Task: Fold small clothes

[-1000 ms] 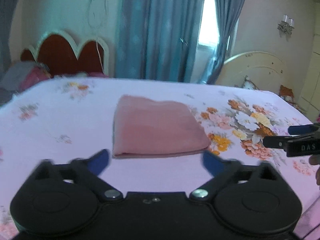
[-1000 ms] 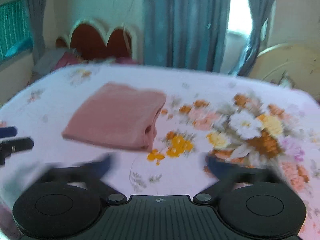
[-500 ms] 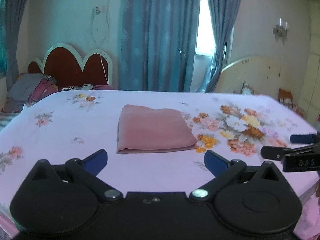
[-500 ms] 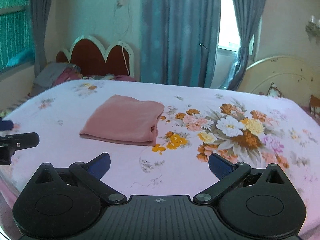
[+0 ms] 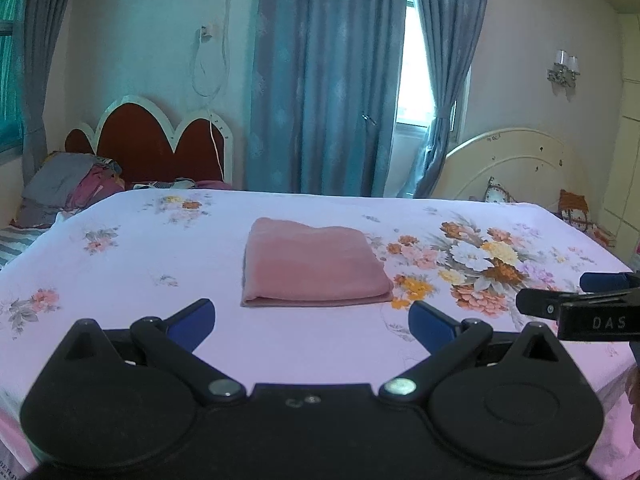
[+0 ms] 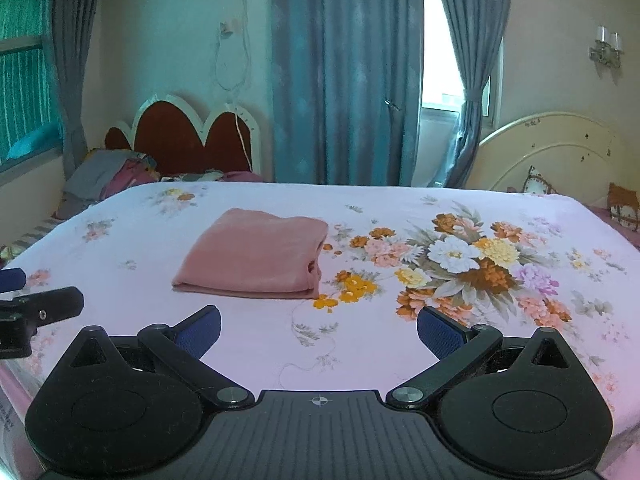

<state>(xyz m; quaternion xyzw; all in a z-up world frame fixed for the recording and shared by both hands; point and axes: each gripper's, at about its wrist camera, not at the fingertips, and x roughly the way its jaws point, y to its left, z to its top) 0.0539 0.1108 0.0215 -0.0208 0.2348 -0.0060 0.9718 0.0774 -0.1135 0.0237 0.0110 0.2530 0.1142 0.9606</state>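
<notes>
Pink cloth (image 5: 310, 266) folded flat mid-bed on the flowered sheet (image 5: 132, 264), far of both tools. Left gripper (image 5: 311, 316) and right gripper (image 6: 318, 330) spread wide, empty, near bed edge. Judged complete; withdraw without brushing folded edges.

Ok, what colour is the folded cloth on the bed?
The folded cloth is plain dusty pink, clearest in the left wrist view.
</notes>
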